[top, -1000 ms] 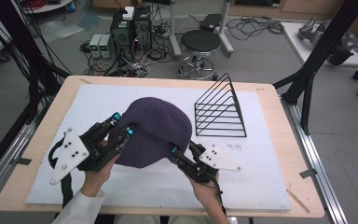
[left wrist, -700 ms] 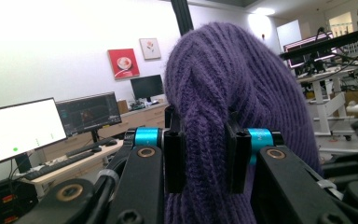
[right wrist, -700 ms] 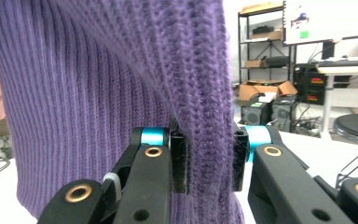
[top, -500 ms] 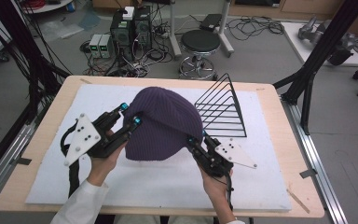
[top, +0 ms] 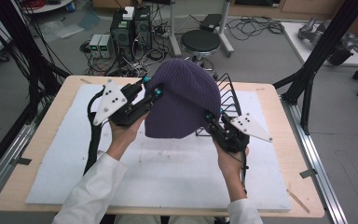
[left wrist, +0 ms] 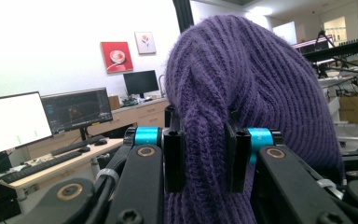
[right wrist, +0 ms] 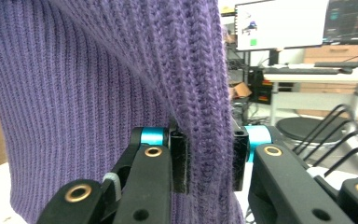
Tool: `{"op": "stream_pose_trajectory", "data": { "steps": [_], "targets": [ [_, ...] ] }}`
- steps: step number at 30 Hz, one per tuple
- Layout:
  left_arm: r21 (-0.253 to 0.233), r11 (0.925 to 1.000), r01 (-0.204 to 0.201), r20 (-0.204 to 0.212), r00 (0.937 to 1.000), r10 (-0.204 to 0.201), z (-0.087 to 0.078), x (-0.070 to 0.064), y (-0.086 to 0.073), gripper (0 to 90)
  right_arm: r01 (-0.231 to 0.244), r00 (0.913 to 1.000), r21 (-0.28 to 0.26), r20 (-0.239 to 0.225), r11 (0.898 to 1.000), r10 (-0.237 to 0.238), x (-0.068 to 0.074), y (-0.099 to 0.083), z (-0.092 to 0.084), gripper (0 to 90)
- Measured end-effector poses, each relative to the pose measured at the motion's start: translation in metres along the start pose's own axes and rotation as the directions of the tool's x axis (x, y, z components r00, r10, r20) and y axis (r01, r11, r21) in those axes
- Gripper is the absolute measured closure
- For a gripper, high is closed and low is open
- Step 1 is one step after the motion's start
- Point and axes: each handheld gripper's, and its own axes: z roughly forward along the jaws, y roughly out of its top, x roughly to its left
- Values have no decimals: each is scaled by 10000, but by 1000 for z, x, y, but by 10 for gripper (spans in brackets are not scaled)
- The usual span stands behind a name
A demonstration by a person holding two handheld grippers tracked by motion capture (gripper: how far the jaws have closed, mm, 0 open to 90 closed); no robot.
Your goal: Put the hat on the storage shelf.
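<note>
While the purple knit hat (top: pixel 184 100) hangs in the air above the table (top: pixel 42 161), each side is clamped: left gripper (top: pixel 151 91) and right gripper (top: pixel 209 119). Just behind it stands the black wire rack (top: pixel 228 95), nearer the right hand.

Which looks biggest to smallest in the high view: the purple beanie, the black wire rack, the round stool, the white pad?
1. white pad
2. purple beanie, raised nearer the camera, so it looks enlarged
3. and 4. black wire rack and round stool: unsure, since the beanie hides much of the rack.
</note>
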Motion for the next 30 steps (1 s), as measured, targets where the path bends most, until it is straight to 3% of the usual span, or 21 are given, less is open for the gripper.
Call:
{"op": "stream_pose_trajectory", "data": {
  "steps": [9, 20, 30],
  "targets": [
    [244, 9996, 171, -522, 9985, -158, 38, 9, -6, 743, 320, 9971, -253, 700, 9992, -302, -24, 16, 11, 781],
    [27, 9998, 187, -309, 9993, -186, 78, 13, 1, 743, 856, 9835, -160, 1616, 9962, -819, -48, 40, 17, 785],
    [-16, 9999, 124, -159, 9998, -125, 98, 3, 4, 741, 954, 9687, -354, 2334, 9948, -846, -63, 44, 14, 789]
  ]
}}
